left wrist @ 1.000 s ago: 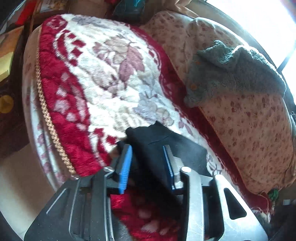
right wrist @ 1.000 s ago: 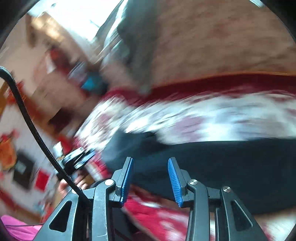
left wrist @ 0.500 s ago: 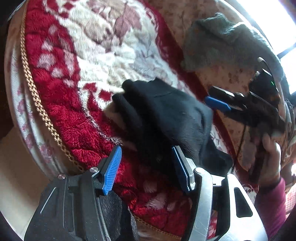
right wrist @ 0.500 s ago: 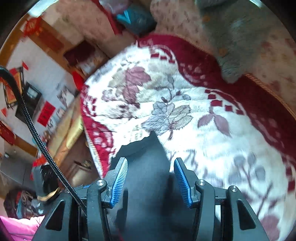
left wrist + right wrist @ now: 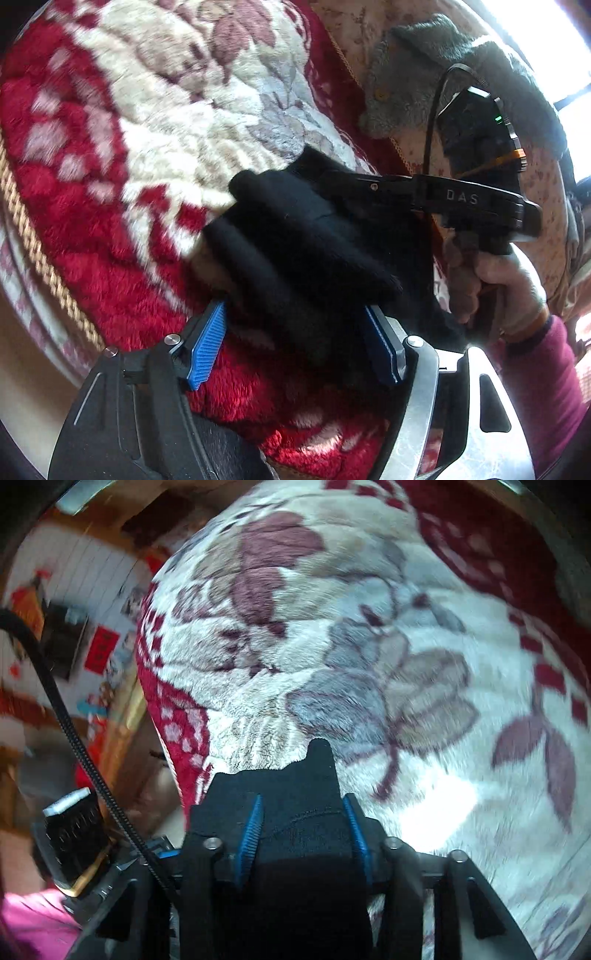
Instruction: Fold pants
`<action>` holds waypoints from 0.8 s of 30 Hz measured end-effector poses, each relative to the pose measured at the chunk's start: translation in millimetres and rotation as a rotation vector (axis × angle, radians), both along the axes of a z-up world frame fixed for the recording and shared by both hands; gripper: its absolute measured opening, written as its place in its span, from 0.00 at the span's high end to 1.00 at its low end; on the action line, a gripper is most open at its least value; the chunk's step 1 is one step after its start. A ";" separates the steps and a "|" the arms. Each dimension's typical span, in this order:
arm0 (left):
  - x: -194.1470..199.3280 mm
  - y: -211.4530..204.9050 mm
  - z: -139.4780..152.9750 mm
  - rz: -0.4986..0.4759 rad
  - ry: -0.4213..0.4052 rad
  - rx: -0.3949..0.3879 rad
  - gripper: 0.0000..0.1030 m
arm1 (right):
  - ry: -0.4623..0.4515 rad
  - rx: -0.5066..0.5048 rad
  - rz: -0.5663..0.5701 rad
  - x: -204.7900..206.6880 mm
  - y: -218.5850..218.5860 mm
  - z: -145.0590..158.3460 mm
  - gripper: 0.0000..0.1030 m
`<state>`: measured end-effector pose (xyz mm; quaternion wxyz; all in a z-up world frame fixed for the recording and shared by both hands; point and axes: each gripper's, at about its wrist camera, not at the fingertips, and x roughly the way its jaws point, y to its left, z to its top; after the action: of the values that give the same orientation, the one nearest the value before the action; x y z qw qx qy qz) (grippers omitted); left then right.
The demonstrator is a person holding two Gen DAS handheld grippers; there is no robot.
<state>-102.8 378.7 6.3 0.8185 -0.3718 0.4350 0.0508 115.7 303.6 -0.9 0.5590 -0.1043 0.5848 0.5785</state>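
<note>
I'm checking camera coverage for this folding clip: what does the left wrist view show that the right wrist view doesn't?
Only the left wrist view shows the grey garment on the patterned back cushion, the hand holding the right gripper, and the left gripper, its jaws opening around the bundle. Only the right wrist view shows the room wall with red decorations and the right jaws closing on cloth. Both show the black pants on the red floral blanket.

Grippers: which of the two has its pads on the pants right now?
The right gripper: its jaws are closing with the black pants bunched between its blue pads. The left gripper straddles the bundle, jaws opening, left pad clear of cloth.
</note>
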 end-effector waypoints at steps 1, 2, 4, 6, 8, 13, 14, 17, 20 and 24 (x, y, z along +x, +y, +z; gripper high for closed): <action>3.6 -0.3 0.3 -0.013 -0.006 0.016 0.33 | -0.012 0.016 0.003 -1.8 0.4 2.9 0.78; 4.8 0.3 0.6 -0.020 -0.010 0.026 0.39 | -0.021 0.035 -0.004 -3.5 0.0 7.5 0.81; 6.7 -0.1 5.2 -0.032 -0.016 0.077 0.74 | -0.037 0.076 -0.007 -8.2 0.1 18.2 0.83; 2.4 4.5 9.4 -0.028 -0.043 0.086 0.79 | -0.058 0.126 -0.005 -14.9 -1.6 35.1 0.83; -4.3 9.3 15.4 -0.021 -0.073 0.096 0.83 | -0.074 0.173 -0.003 -21.4 -2.0 52.6 0.83; -21.5 17.4 28.7 0.052 -0.098 0.152 0.85 | -0.079 0.254 0.018 -30.4 10.2 77.2 0.83; -22.4 18.5 27.6 0.066 -0.084 0.154 0.85 | -0.077 0.256 0.018 -30.2 13.2 76.3 0.83; -23.4 19.3 16.0 0.093 -0.011 0.156 0.85 | -0.075 0.237 0.028 -31.9 27.6 61.7 0.83; -20.3 21.3 5.6 0.115 0.041 0.131 0.74 | -0.168 0.151 0.037 -40.1 49.4 28.1 0.83; -31.1 33.5 6.1 0.170 0.039 0.097 0.60 | -0.188 0.071 -0.011 -37.9 59.0 2.8 0.80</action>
<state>-133.9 412.1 12.4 0.8198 -0.3662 0.4145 0.1483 77.8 362.6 1.8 0.6179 -0.1350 0.5094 0.5835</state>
